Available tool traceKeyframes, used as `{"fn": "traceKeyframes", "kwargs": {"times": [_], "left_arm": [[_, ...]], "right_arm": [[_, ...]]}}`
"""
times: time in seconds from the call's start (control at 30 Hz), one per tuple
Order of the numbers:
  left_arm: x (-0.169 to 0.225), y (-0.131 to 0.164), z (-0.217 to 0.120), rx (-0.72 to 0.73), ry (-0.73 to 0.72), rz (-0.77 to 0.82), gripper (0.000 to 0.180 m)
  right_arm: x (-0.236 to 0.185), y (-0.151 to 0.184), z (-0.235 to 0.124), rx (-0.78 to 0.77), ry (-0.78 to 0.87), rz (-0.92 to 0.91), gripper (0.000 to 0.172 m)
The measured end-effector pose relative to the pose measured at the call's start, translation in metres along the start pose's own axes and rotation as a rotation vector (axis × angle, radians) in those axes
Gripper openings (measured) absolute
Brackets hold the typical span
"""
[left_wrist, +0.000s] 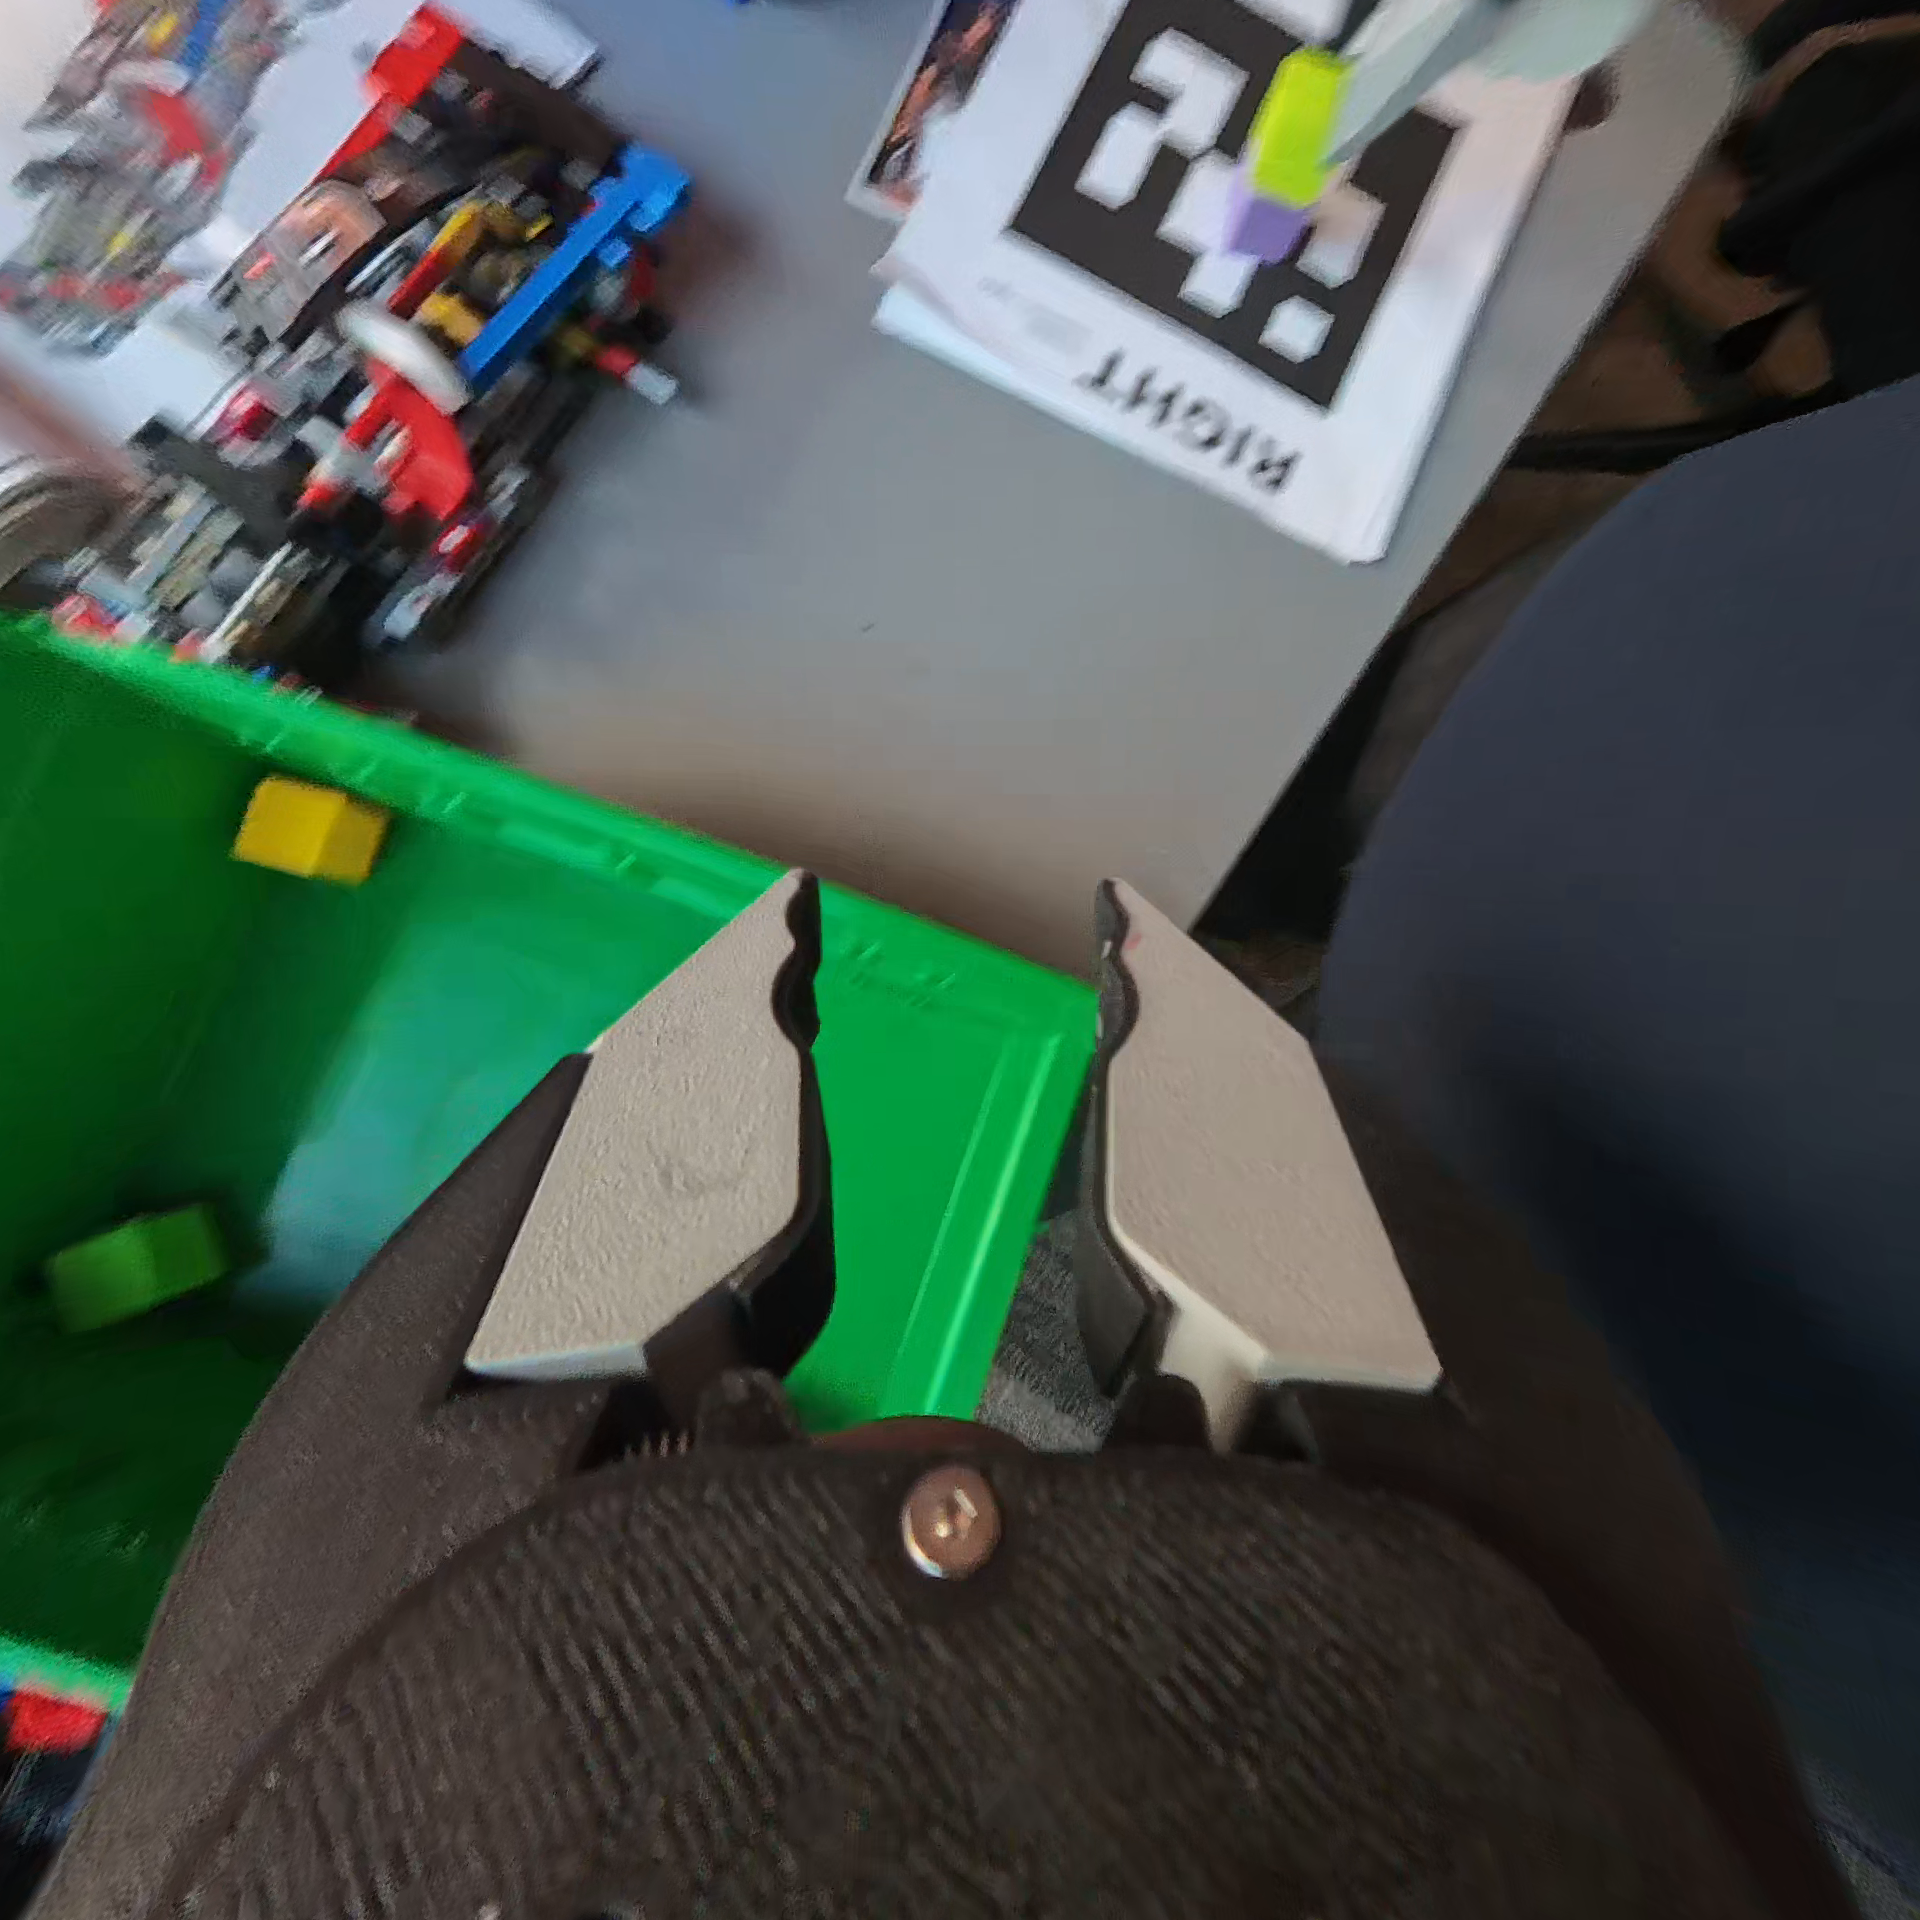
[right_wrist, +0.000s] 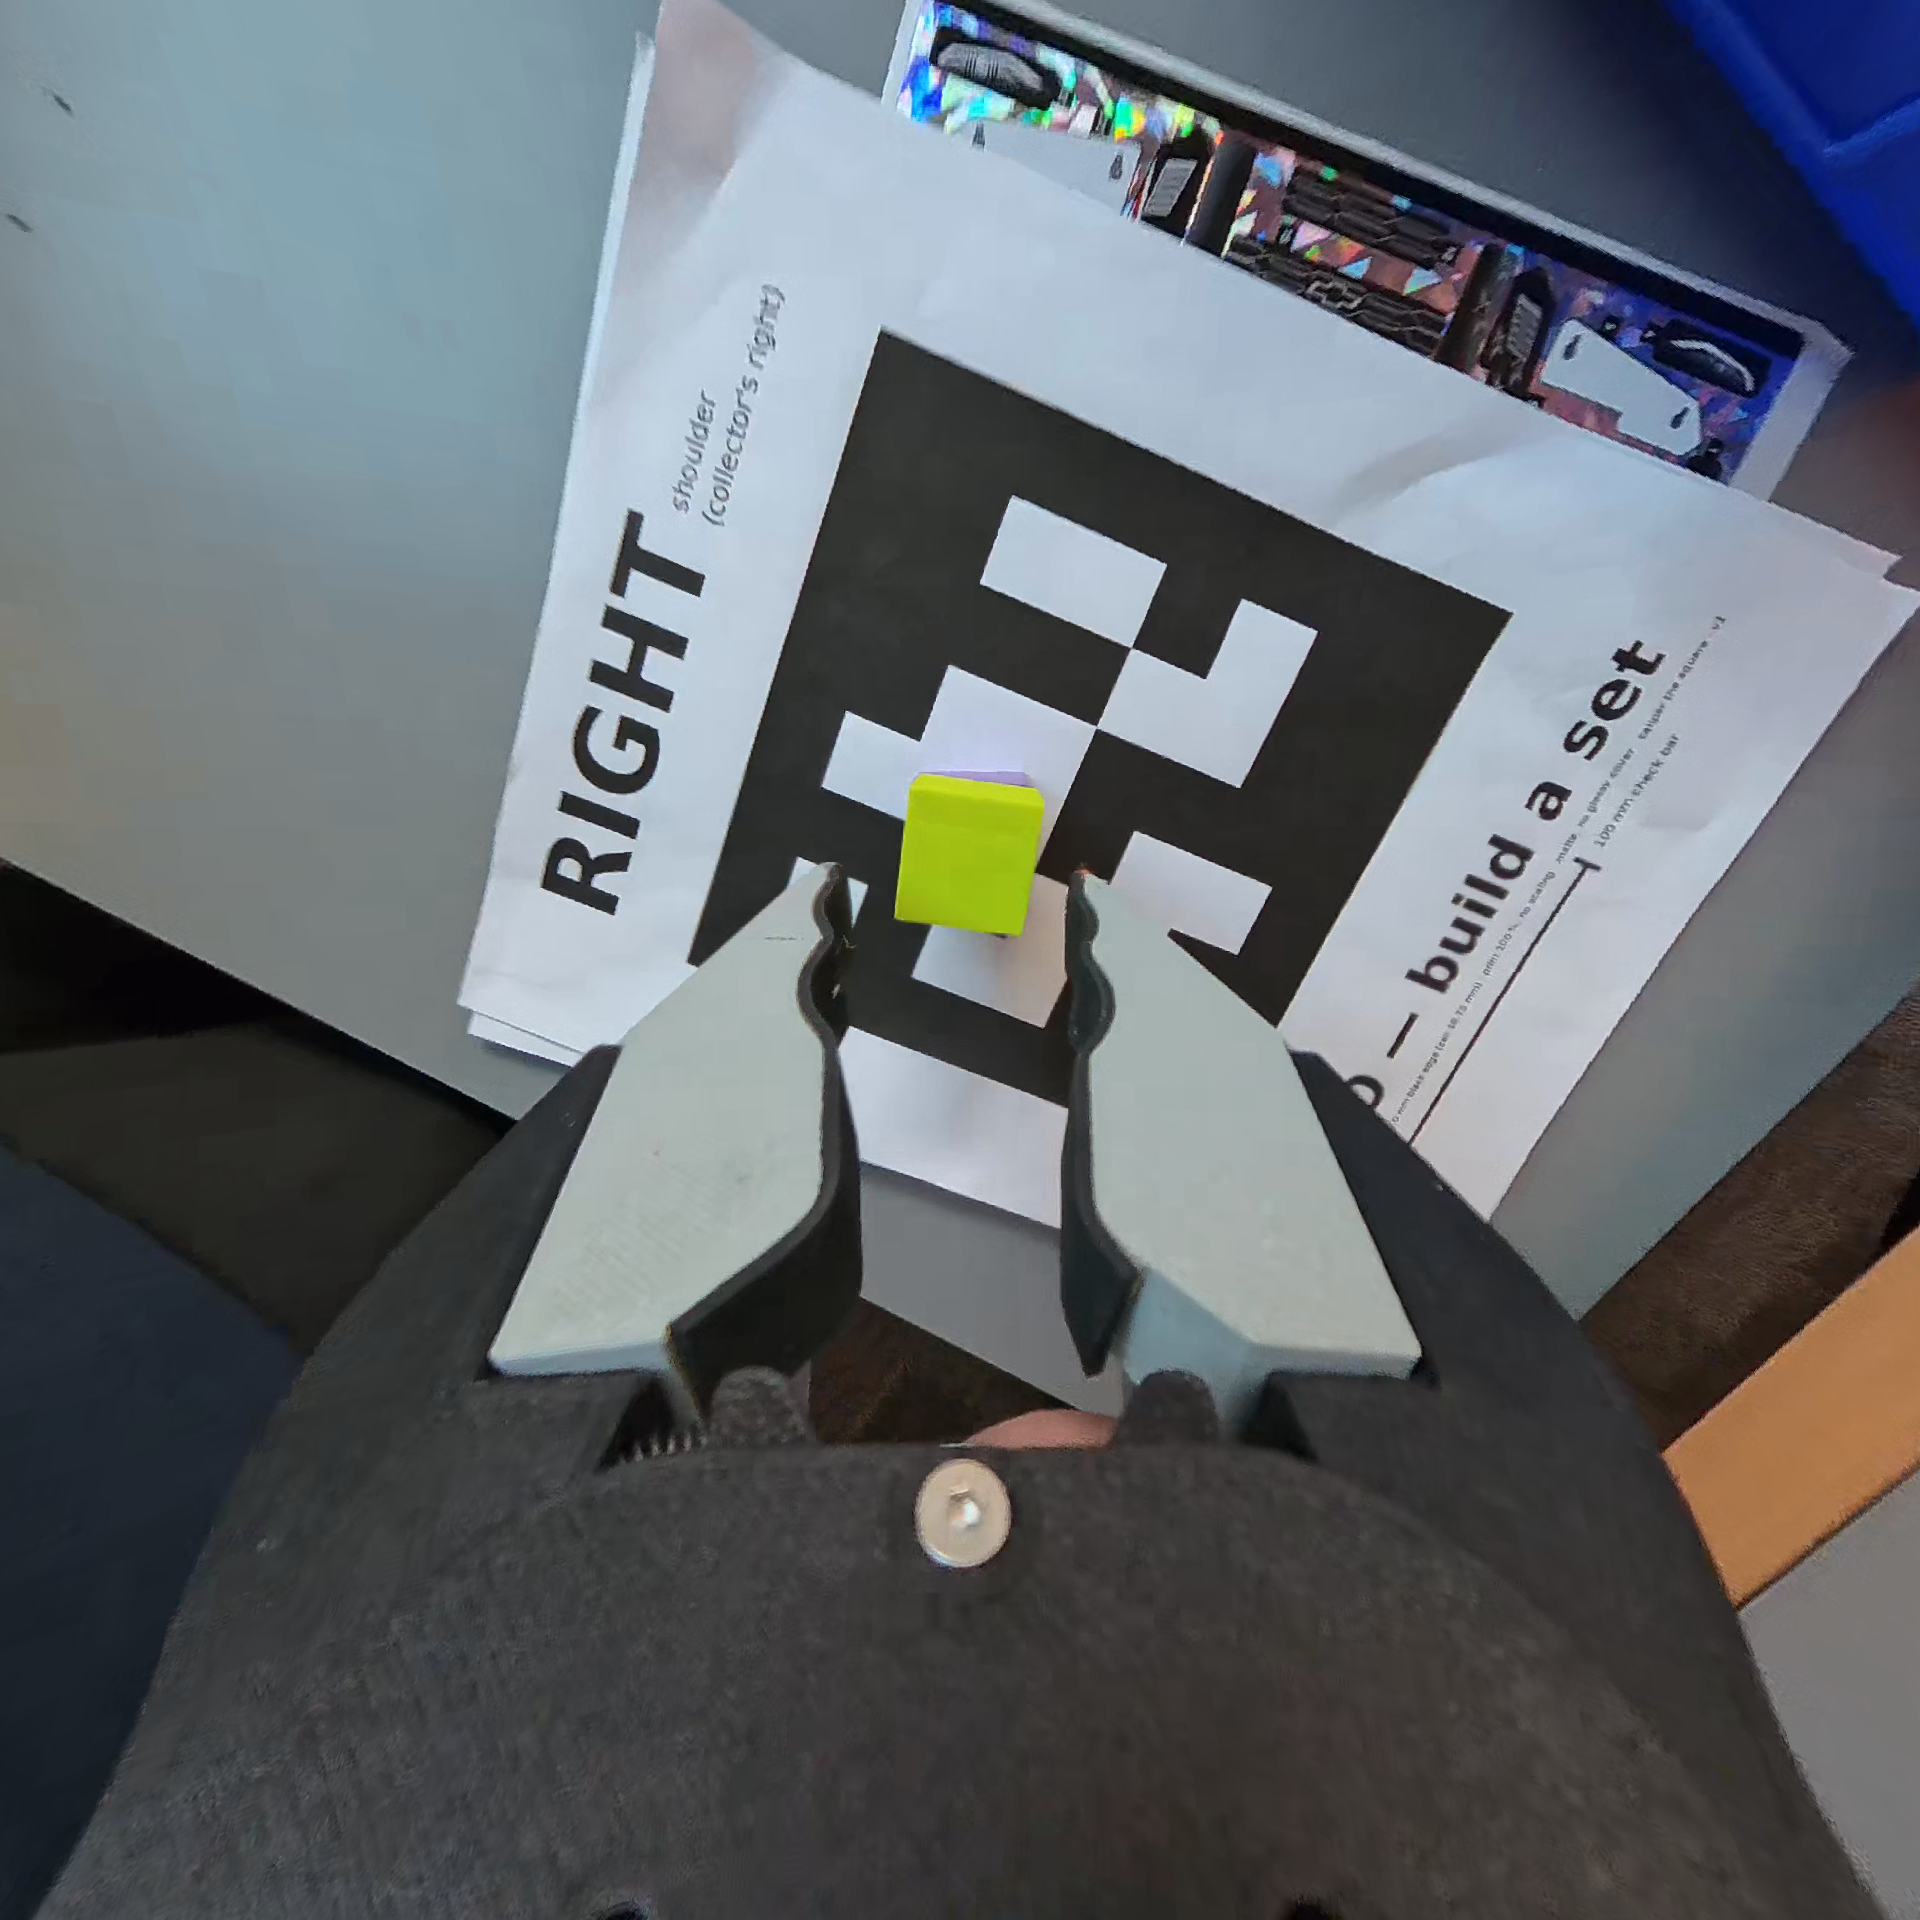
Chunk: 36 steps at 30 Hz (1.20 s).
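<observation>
Grey table (left_wrist: 831, 644) carries a green bin (left_wrist: 436, 997) with a yellow block (left_wrist: 307, 829) and a green block (left_wrist: 135, 1262) inside. Left gripper (left_wrist: 956, 914) hangs over the bin's corner, jaws spread, nothing between them. Printed marker sheet (right_wrist: 644, 312) lies further along the table, and on it a lime block (right_wrist: 966, 847) sits stacked on a purple block (left_wrist: 1262, 223). Right gripper (right_wrist: 956, 904) is just short of the stack, jaws spread, not touching it.

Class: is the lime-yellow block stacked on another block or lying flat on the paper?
Stacked: the lime-yellow block stands on a purple block.
</observation>
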<state>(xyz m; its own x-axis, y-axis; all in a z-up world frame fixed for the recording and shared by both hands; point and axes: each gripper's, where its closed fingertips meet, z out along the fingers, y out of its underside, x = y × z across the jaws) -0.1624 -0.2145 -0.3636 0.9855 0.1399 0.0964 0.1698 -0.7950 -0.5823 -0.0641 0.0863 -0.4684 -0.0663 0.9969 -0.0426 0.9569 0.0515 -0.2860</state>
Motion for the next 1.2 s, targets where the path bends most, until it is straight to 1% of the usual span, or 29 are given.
{"fn": "traceKeyframes", "kwargs": {"times": [0.07,0.13,0.2,0.3,0.37,0.4,0.47,0.5,0.53,0.57,0.63,0.73,0.83,0.87,0.9,0.93,0.97,1.03,1.1,1.13,1.17,1.2], "left_arm": [[-0.035,0.018,-0.005,-0.038,-0.093,-0.075,0.051],[-0.082,0.046,-0.011,-0.117,-0.222,-0.180,0.054],[-0.124,0.069,-0.015,-0.181,-0.310,-0.251,0.057],[-0.176,0.099,-0.014,-0.273,-0.385,-0.309,0.059],[-0.198,0.115,-0.009,-0.329,-0.379,-0.333,0.058],[-0.204,0.121,-0.006,-0.361,-0.355,-0.330,0.047],[-0.214,0.125,-0.002,-0.410,-0.336,-0.287,0.043],[-0.219,0.125,-0.001,-0.434,-0.335,-0.257,0.044],[-0.222,0.126,0.000,-0.463,-0.335,-0.229,0.052],[-0.223,0.127,0.002,-0.495,-0.333,-0.200,0.056],[-0.230,0.130,0.003,-0.554,-0.357,-0.130,0.058],[-0.236,0.140,0.007,-0.650,-0.374,-0.055,0.059],[-0.240,0.156,0.012,-0.752,-0.376,-0.021,0.053],[-0.242,0.162,0.012,-0.794,-0.384,-0.017,0.054],[-0.246,0.167,0.011,-0.830,-0.403,-0.002,0.060],[-0.251,0.168,0.010,-0.850,-0.432,0.033,0.053],[-0.255,0.168,0.008,-0.860,-0.454,0.065,0.047],[-0.262,0.166,0.004,-0.870,-0.499,0.105,0.027],[-0.256,0.162,0.006,-0.835,-0.461,0.087,0.025],[-0.253,0.158,0.007,-0.806,-0.452,0.080,0.020],[-0.246,0.153,0.009,-0.768,-0.421,0.066,0.018],[-0.231,0.144,0.016,-0.694,-0.346,0.029,0.017]], "right_arm": [[0.001,-0.004,-0.010,0.043,-0.011,0.033,0.038],[0.002,-0.008,-0.020,0.076,-0.018,0.059,0.036],[0.002,-0.009,-0.028,0.096,-0.033,0.080,0.035],[0.003,-0.011,-0.041,0.122,-0.033,0.095,0.034],[0.003,-0.012,-0.049,0.135,-0.035,0.102,0.034],[0.002,-0.012,-0.053,0.142,-0.035,0.103,0.034],[0.000,-0.010,-0.060,0.151,-0.029,0.100,0.033],[-0.001,-0.009,-0.064,0.154,-0.025,0.100,0.033],[-0.003,-0.007,-0.067,0.158,-0.022,0.100,0.033],[-0.004,-0.005,-0.070,0.162,-0.020,0.103,0.033],[-0.007,-0.001,-0.075,0.169,-0.018,0.115,0.032],[-0.010,0.005,-0.080,0.178,-0.019,0.137,0.031],[-0.013,0.011,-0.082,0.176,-0.021,0.149,0.031],[-0.013,0.012,-0.082,0.174,-0.020,0.150,0.031],[-0.013,0.013,-0.083,0.173,-0.019,0.151,0.030],[-0.014,0.013,-0.083,0.173,-0.020,0.153,0.030],[-0.014,0.013,-0.084,0.175,-0.021,0.154,0.030],[-0.014,0.011,-0.085,0.179,-0.023,0.154,0.029],[-0.015,0.009,-0.085,0.184,-0.026,0.154,0.029],[-0.016,0.007,-0.085,0.188,-0.029,0.153,0.029],[-0.016,0.006,-0.085,0.192,-0.032,0.153,0.028],[-0.016,0.005,-0.085,0.195,-0.035,0.151,0.028]]}}
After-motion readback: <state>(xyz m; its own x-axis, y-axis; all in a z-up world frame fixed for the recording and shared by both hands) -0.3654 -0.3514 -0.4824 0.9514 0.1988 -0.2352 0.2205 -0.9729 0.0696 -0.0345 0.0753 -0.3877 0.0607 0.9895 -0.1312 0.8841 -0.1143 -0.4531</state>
